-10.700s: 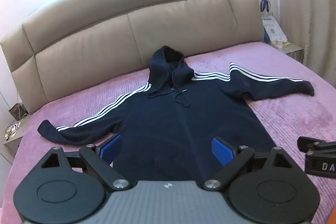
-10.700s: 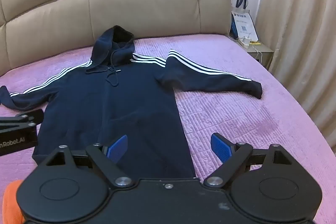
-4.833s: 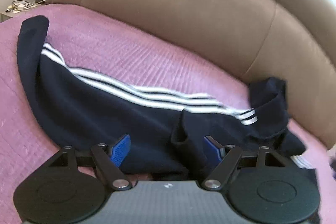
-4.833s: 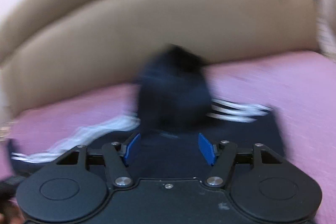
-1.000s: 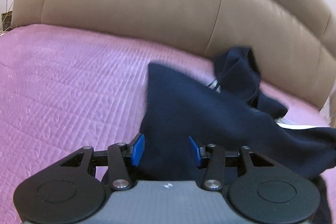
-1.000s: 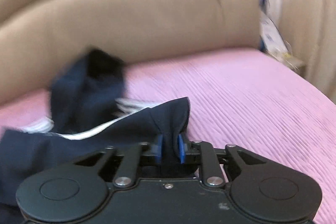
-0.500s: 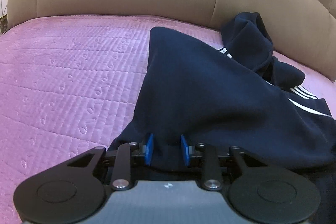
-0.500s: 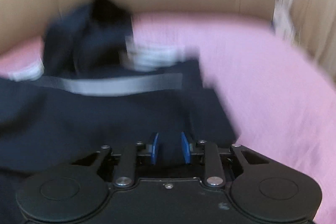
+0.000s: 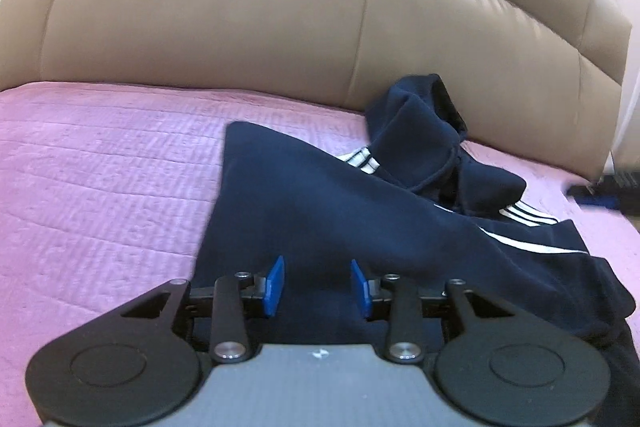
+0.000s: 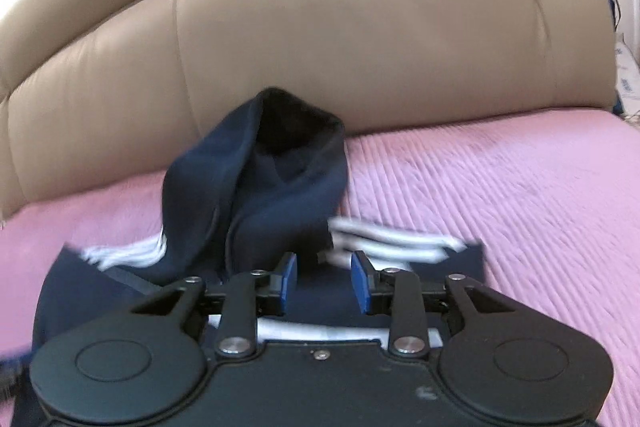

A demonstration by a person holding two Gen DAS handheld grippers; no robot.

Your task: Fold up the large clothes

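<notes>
The navy hoodie lies on the pink bed, directly ahead of and under both pairs of tongs, its sleeves folded in across the body so the white stripes run diagonally. The left tongs stand parted over the folded sleeve, pinching nothing. The right tongs are likewise parted, just short of the hood (motion blur hides fine detail), which rests against the tan headboard. Judging by this, the sleeves are laid down and the body fold remains.
</notes>
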